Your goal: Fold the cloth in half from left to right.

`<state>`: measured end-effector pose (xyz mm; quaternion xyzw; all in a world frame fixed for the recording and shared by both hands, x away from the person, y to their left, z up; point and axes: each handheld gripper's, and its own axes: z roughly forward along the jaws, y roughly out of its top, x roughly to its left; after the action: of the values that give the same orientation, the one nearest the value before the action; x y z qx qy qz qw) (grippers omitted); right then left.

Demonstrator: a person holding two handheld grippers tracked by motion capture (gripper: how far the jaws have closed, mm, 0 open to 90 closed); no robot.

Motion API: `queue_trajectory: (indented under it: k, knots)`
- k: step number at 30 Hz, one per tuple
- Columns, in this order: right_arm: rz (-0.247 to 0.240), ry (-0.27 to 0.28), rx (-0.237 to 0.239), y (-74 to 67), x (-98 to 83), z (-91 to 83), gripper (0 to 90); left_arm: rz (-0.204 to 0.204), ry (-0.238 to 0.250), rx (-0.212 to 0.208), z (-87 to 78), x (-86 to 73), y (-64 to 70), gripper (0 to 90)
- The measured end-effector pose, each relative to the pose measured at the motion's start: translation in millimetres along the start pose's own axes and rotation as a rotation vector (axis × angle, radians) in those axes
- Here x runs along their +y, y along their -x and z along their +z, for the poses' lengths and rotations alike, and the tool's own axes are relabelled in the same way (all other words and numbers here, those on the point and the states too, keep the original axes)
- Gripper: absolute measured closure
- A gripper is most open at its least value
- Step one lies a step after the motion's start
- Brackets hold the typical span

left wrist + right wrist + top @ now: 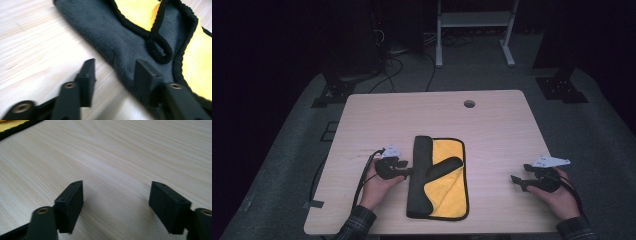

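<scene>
A yellow cloth with black trim lies near the table's front middle. Its dark grey underside is folded over along the left, and one dark corner flap lies across the yellow. My left gripper sits at the cloth's left edge. In the left gripper view its jaws stand apart, one over bare wood and one over the grey fold, pressing on nothing. Far to the right of the cloth, my right gripper rests low over the table. It is open, with bare wood between the jaws.
The light wooden table has a round cable hole near its back edge. Behind it, a white frame, cables and black stand bases are on the grey floor. The left gripper's cable trails off the front left.
</scene>
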<state>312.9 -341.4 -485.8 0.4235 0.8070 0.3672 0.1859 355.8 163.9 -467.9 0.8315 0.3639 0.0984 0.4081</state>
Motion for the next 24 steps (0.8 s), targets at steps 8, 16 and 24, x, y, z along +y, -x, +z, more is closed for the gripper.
queue_trajectory:
  k: [8,16,24]
  knots:
    - [-0.010,0.009,0.020,-2.3,6.1,-1.9,38.8,0.027,-0.016,0.077,-27.3,-23.1,-9.7,29.6]
    - [-0.005,0.028,0.058,-10.3,19.3,1.5,42.0,0.015,-0.053,0.123,-39.3,-42.5,-12.9,18.6]
    - [-0.034,0.068,0.094,-20.0,48.3,7.6,43.0,0.069,-0.049,0.149,-39.2,-50.9,-12.5,7.3]
